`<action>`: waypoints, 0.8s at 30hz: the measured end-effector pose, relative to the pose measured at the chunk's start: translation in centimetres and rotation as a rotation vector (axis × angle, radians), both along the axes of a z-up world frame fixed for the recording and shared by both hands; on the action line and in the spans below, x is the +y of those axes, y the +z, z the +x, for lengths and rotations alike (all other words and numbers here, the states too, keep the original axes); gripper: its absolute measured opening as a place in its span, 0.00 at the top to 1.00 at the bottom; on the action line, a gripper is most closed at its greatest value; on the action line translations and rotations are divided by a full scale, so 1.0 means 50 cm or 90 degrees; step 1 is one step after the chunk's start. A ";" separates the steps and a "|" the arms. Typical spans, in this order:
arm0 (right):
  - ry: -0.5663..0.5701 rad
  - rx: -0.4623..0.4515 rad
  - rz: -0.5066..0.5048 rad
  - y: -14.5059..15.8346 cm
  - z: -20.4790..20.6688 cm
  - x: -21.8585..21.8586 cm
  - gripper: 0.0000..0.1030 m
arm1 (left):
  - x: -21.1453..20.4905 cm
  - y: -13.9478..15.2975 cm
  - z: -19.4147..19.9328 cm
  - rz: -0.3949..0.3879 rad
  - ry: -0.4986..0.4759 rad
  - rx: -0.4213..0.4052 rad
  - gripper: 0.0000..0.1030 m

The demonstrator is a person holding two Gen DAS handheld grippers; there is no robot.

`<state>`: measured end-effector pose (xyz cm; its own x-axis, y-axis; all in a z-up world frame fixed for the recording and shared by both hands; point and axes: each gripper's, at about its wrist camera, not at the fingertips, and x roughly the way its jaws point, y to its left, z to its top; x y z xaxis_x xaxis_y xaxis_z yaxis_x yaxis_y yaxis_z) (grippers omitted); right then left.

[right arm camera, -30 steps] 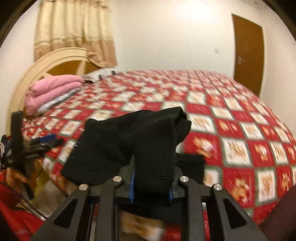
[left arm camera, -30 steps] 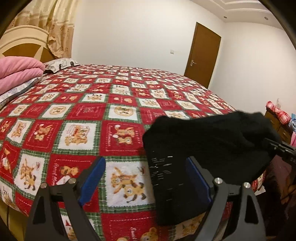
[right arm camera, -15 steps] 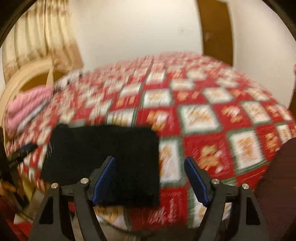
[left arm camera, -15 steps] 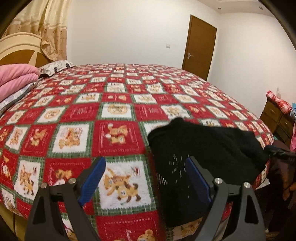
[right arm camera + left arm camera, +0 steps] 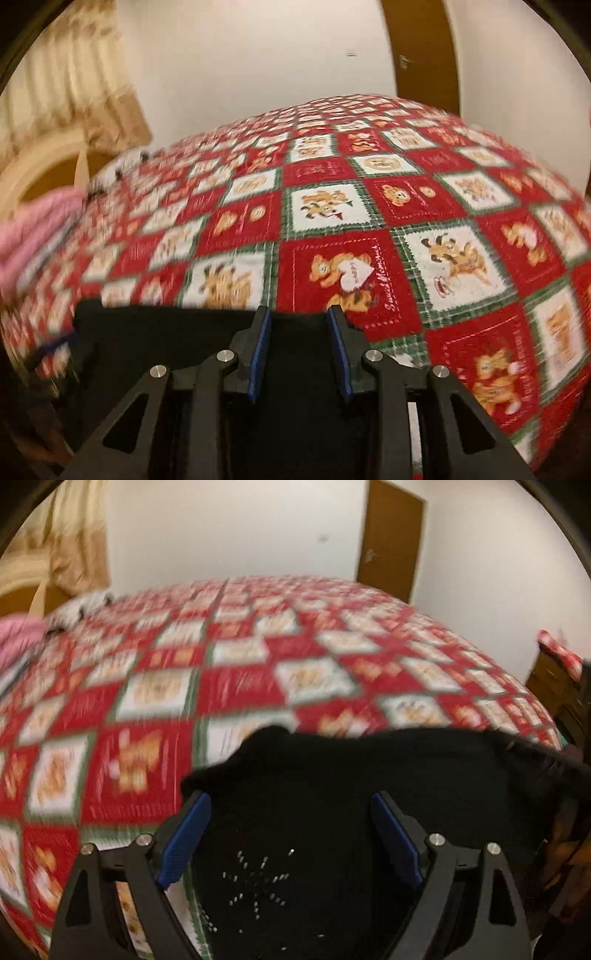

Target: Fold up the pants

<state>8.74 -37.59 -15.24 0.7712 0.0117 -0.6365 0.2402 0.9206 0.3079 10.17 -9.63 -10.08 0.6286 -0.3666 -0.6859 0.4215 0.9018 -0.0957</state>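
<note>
The black pants [image 5: 332, 775] lie folded near the bed's front edge, with small silver studs on the near part. My left gripper [image 5: 291, 801] stands open, both blue pads wide apart over the cloth and not pressing it. In the right wrist view the pants [image 5: 166, 332] spread out to the left. My right gripper [image 5: 299, 314] is over their far edge and its jaws are closing. Flat black cloth shows in the gap, and the pads [image 5: 264, 332] do not visibly pinch it.
A red, white and green patchwork quilt [image 5: 369, 221] covers the bed. Pink blankets [image 5: 33, 236] are stacked by the headboard [image 5: 44, 162] at the left. A brown door [image 5: 391, 539] stands behind, and a wooden nightstand [image 5: 554, 686] is at the right.
The right gripper let go of the raised fold, opened wide, then narrowed again low over the pants' edge. The pants now lie flat. The left gripper moved over the cloth.
</note>
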 end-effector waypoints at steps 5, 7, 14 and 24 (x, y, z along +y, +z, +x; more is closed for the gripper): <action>-0.021 -0.021 0.086 0.010 -0.026 -0.032 0.67 | 0.006 0.008 -0.014 0.018 -0.001 -0.012 0.05; -0.017 -0.058 0.046 0.046 -0.072 -0.010 0.67 | 0.014 0.012 -0.015 0.025 0.028 0.002 0.01; 0.106 0.001 -0.090 0.032 -0.158 0.092 0.53 | 0.007 0.008 -0.034 0.041 0.029 0.000 0.01; 0.078 0.058 -0.151 -0.033 -0.162 0.122 0.25 | 0.018 -0.006 -0.045 0.049 0.043 0.018 0.00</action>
<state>0.65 -31.48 -16.88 0.7130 -0.0563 -0.6989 0.1399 0.9881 0.0631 7.94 -8.75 -10.38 0.6297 -0.2697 -0.7285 0.3580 0.9330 -0.0359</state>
